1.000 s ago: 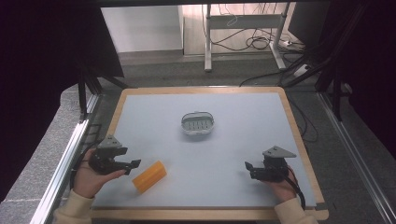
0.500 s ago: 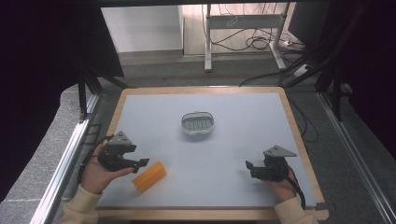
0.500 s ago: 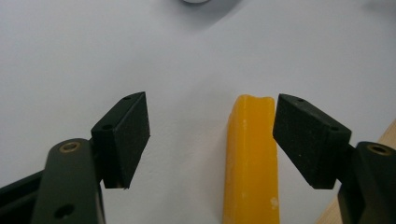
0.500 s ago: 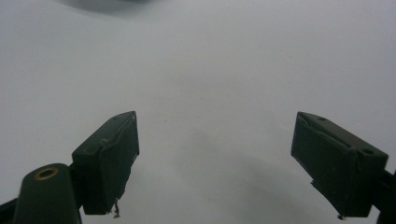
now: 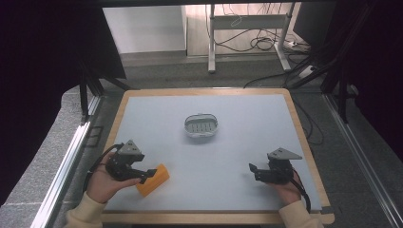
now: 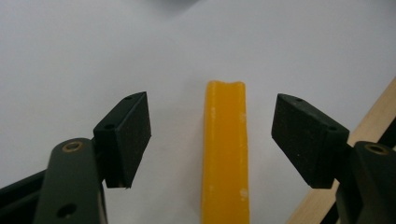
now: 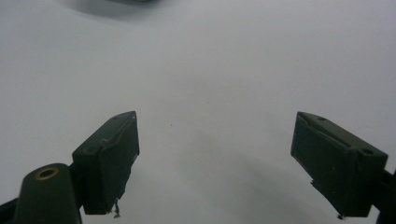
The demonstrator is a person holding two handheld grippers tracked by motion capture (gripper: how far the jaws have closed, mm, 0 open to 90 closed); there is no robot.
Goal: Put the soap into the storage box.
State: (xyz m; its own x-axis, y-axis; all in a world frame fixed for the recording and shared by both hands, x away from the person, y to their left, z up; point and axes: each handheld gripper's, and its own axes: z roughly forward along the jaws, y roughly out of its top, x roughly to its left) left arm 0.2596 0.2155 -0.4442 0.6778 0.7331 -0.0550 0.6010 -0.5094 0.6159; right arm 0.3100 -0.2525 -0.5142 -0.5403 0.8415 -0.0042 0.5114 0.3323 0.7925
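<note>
We see a block (image 5: pixel 153 180) of smooth orange-yellow material, long and flat-sided with a shallow groove at its far end, lying near the front left corner of the table (image 5: pixel 247 128). The table has a matte, pale grey-white top framed by a light wooden rim. Near its middle sits a small oval dish (image 5: pixel 201 126), white-walled with a slotted grey floor.

Our left gripper (image 5: pixel 148 174) has matte black jaws with blocky, foam-like pads (image 6: pixel 128 135). In the left gripper view they stand wide apart with the block lying lengthwise between them; a clear gap shows on each side, so neither pad touches it. In the high view the gripper's tips sit right at the block's near end.

Our right gripper (image 5: pixel 253 171) rests low over the front right of the table, well apart from the block and the dish. Its dark pads (image 7: pixel 109 158) are spread wide, with bare table between them and nothing held.
</note>
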